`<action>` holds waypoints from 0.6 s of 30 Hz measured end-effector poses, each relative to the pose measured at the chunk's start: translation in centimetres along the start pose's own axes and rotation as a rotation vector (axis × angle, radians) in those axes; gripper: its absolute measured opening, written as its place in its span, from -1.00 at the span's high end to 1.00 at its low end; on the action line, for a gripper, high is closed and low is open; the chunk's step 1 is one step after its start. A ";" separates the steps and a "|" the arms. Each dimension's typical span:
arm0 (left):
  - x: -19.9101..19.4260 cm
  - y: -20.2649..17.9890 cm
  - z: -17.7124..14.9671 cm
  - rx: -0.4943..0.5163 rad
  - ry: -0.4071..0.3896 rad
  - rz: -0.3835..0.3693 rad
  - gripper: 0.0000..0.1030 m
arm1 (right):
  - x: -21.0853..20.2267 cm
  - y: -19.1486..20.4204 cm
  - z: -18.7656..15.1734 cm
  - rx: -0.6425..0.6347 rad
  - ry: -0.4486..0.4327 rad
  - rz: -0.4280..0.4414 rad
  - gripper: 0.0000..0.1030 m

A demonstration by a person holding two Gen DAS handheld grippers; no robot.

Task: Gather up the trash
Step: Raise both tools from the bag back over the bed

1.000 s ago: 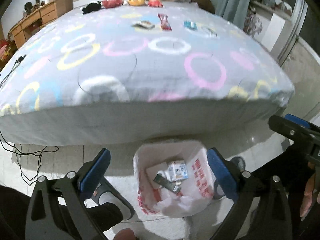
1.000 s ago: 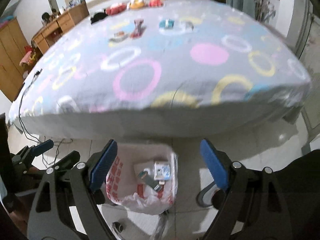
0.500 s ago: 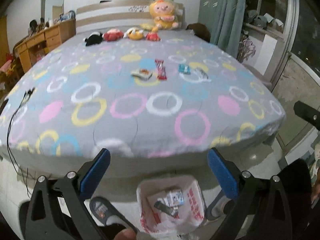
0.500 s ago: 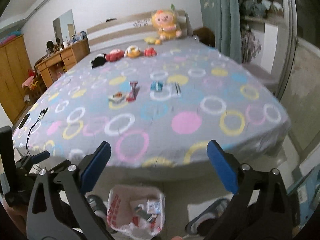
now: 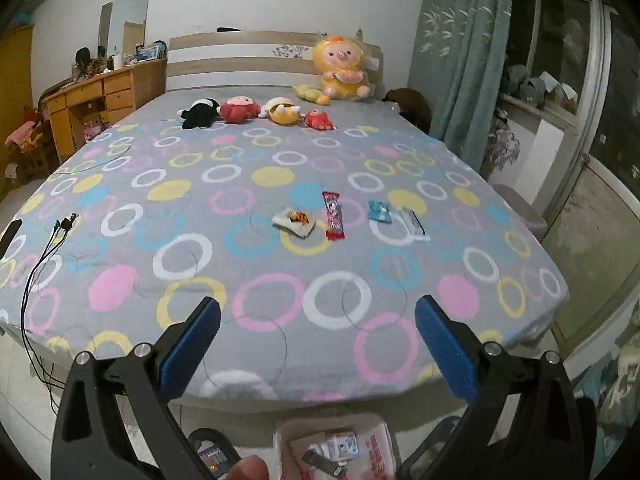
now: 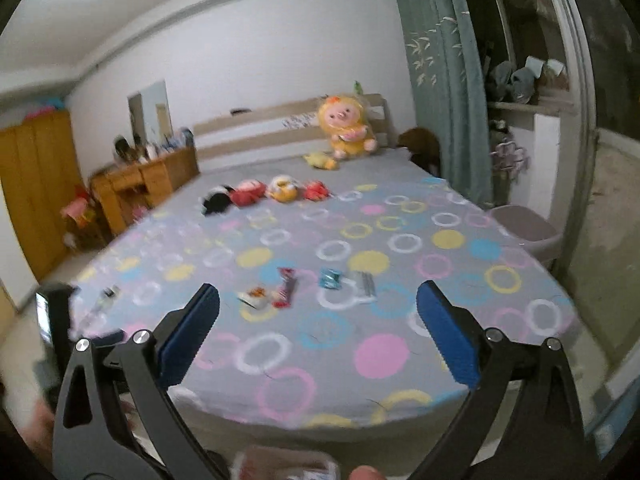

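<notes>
Now both grippers look out over the bed (image 5: 280,280) from its foot. The left gripper (image 5: 318,344) has its blue pads spread wide with nothing between them. The right gripper (image 6: 318,336) is just as wide and empty, its jaws having just been opening.

Four pieces of trash lie in a row near the middle of the bed. From left to right in the left wrist view: a white wrapper (image 5: 295,222) with an orange print, a red wrapper (image 5: 333,215) just beside it, a blue wrapper (image 5: 378,211) a little apart, and a clear wrapper (image 5: 414,222) near that one. None touches a gripper.

On the floor at the foot of the bed, below the left gripper, stands a white bag (image 5: 376,446) with red print, open at the top, with a few wrappers inside. A slipper (image 5: 214,452) lies on the floor just left of the bag.

Plush toys (image 5: 256,111) sit in a row near the head of the bed, and cables (image 5: 44,248) trail over its left edge.
</notes>
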State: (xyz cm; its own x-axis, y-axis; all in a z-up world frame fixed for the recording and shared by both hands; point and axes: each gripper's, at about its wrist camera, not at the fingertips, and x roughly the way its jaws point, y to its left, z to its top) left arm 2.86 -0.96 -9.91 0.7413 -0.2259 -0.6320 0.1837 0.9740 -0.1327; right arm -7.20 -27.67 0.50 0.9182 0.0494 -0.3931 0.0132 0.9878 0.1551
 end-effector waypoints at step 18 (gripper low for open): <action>11.7 2.1 9.4 0.026 0.136 -0.023 -0.85 | 12.7 0.4 6.6 -0.088 0.114 -0.111 -0.87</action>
State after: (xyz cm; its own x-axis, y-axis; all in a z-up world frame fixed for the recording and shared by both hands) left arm 17.98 -1.69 -10.46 0.6430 -0.2418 -0.7267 0.2172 0.9675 -0.1297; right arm 7.10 -27.64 1.54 0.8622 -0.0495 -0.5041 0.0732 0.9969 0.0272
